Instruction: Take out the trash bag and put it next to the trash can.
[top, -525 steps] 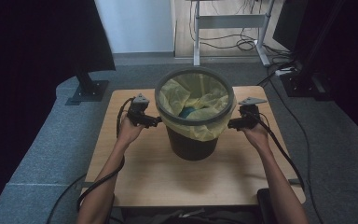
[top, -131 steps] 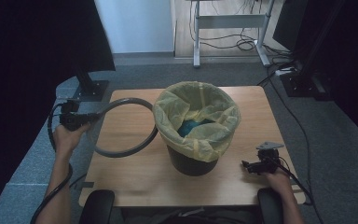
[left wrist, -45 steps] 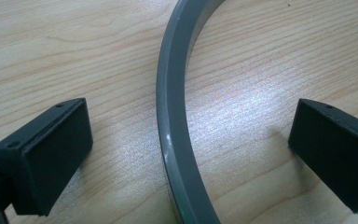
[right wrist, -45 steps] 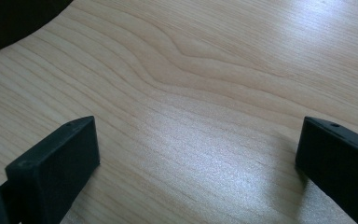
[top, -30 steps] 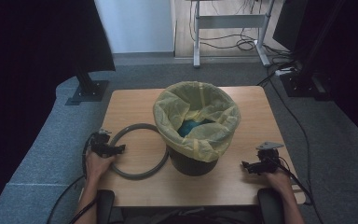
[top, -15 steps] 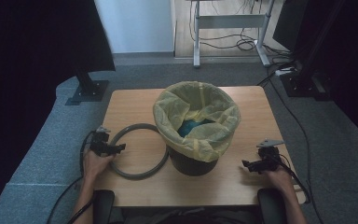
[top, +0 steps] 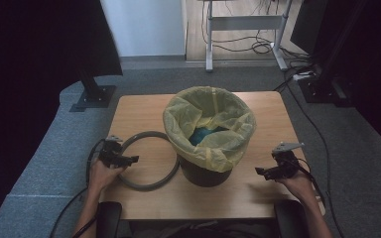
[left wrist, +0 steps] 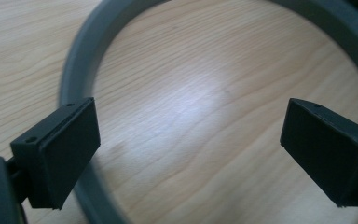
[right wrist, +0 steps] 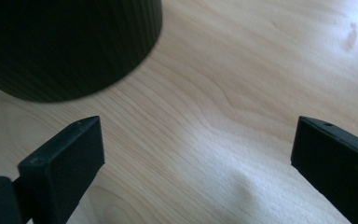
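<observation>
A black bin (top: 202, 173) lined with a yellow bag (top: 228, 148) stands mid-table, something blue (top: 204, 135) inside it. A grey ring (top: 151, 187) lies flat on the wooden table (top: 139, 111), touching the bin's left side. My left gripper (top: 131, 159) hovers open over the ring's left edge. In the left gripper view the ring (left wrist: 77, 70) passes under the left jaw, nothing between the jaws of the left gripper (left wrist: 189, 149). My right gripper (top: 260, 172) rests open at the front right, apart from the bin. The right gripper view shows the bin's dark base (right wrist: 70, 42) ahead of the right gripper (right wrist: 196, 172).
Bare wood lies in front of the bin and along the table's right side. A monitor stand (top: 93, 94) sits on the grey floor off the back-left corner. A metal desk frame (top: 243, 22) and cables stand behind the table.
The grey ring, earlier seated on the bin's rim, was carried left by my left gripper and now lies flat beside the bin. My right gripper drew back to the front right. Last second: almost still.
</observation>
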`<state>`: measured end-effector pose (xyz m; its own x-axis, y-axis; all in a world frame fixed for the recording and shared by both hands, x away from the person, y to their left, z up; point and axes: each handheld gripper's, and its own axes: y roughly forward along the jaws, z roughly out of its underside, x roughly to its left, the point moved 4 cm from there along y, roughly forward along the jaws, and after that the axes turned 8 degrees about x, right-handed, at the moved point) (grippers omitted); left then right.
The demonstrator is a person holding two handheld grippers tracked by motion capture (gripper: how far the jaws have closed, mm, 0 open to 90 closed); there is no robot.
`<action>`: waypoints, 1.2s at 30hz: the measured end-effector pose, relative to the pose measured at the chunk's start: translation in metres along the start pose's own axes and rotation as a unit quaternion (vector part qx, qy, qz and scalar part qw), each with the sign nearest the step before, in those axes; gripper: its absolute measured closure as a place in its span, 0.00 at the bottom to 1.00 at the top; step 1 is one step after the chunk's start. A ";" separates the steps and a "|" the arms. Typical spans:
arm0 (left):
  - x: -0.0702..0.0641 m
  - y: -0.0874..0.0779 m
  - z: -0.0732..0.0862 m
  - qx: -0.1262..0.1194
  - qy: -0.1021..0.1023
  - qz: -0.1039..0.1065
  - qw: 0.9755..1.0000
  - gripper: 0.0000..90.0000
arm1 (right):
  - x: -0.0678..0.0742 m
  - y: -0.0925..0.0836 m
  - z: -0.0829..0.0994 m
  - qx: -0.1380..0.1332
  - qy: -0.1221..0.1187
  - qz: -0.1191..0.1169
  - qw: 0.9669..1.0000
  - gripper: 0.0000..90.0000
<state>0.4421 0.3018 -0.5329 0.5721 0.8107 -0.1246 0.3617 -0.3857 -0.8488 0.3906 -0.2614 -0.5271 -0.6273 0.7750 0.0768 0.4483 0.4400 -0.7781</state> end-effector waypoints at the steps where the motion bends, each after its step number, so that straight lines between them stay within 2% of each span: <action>1: -0.002 -0.001 -0.001 0.000 0.004 0.003 1.000 0.05 | 0.001 -0.002 -0.003 0.000 -0.002 -0.006 1.000 0.04; 7: -0.016 -0.009 -0.008 0.000 0.020 0.029 0.999 0.05 | 0.005 -0.018 -0.019 -0.013 -0.006 -0.017 1.000 0.05; 11: -0.025 -0.013 -0.014 0.003 0.038 0.034 0.999 0.05 | 0.008 -0.023 -0.026 -0.010 -0.011 -0.026 1.000 0.04; 19: -0.041 -0.026 -0.027 -0.003 0.060 0.050 0.997 0.06 | 0.016 -0.042 -0.044 -0.014 -0.021 -0.037 0.999 0.00; 27: -0.058 -0.047 -0.041 -0.014 0.085 0.072 0.994 0.06 | 0.023 -0.061 -0.061 -0.015 -0.038 -0.048 0.998 0.00; 29: -0.061 -0.050 -0.044 -0.014 0.088 0.073 0.993 0.06 | 0.024 -0.064 -0.063 -0.016 -0.040 -0.050 0.998 0.00; 32: -0.069 -0.063 -0.053 -0.009 0.111 0.067 0.991 0.06 | 0.027 -0.075 -0.074 -0.020 -0.046 -0.058 0.997 0.00; 36: -0.075 -0.074 -0.062 -0.013 0.122 0.073 0.990 0.06 | 0.029 -0.086 -0.083 -0.023 -0.053 -0.065 0.996 0.00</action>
<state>0.4176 0.2424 -0.4286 0.7793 0.6162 -0.1139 0.2788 -0.5037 -0.8176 0.3869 -0.2391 -0.4066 -0.7445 0.6590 0.1069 0.3860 0.5556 -0.7364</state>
